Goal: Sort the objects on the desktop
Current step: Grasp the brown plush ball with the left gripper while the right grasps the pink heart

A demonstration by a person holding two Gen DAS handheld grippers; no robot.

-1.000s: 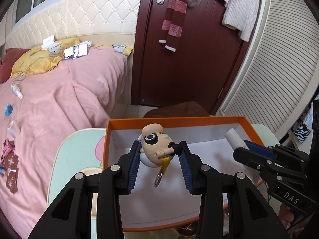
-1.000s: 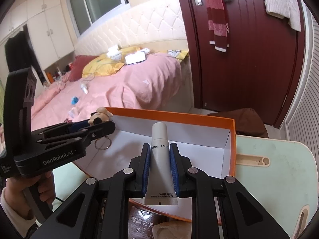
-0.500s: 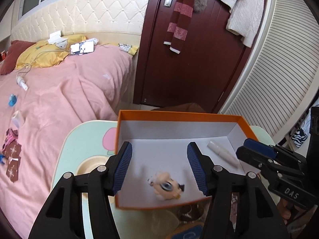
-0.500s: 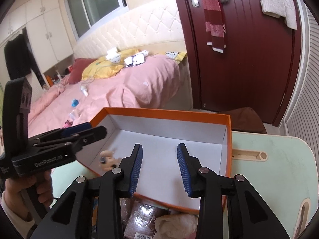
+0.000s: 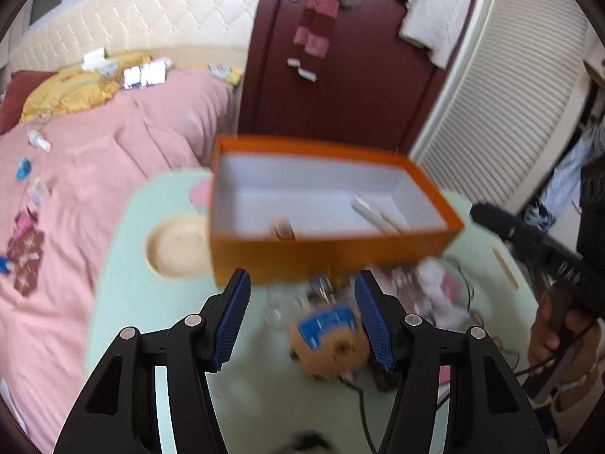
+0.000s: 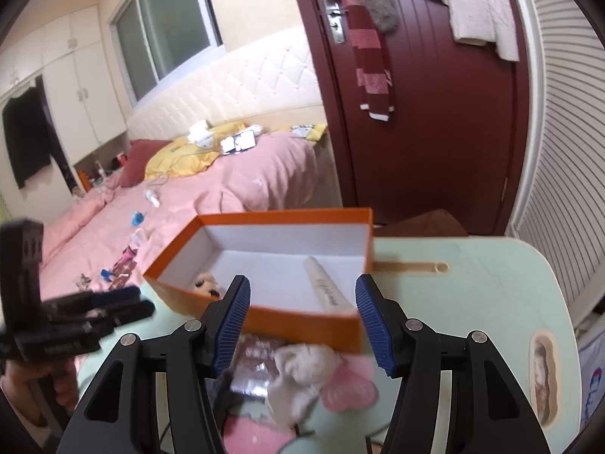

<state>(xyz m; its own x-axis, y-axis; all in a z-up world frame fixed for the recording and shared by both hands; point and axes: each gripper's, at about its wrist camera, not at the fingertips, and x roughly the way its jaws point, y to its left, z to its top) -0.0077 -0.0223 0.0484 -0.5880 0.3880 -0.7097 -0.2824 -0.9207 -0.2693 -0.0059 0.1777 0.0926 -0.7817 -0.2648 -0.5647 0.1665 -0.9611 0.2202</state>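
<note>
Left wrist view: the left hand-held gripper [image 5: 302, 319] hangs partly open and empty above the pale green tabletop [image 5: 124, 265]. Just past its pads lies a blurred brown toy with a blue patch [image 5: 328, 336], the likeliest next pick. Beyond stands the orange box [image 5: 329, 253], holding a white tube [image 5: 376, 215] and a small figurine [image 5: 281, 227]. A clean grab probably means straddling the toy squarely, clear of the dark cable [image 5: 361, 397] beside it. Lettering on the other gripper's body is too blurred to read.

Right wrist view: the right hand-held gripper [image 6: 302, 321], jaws opening with nothing between them, hovers over a crumpled white-and-pink cloth [image 6: 308, 372] and a shiny packet [image 6: 251, 361] in front of the box. The tube's print and the white lettering on the left gripper's body are both blurred.
</note>
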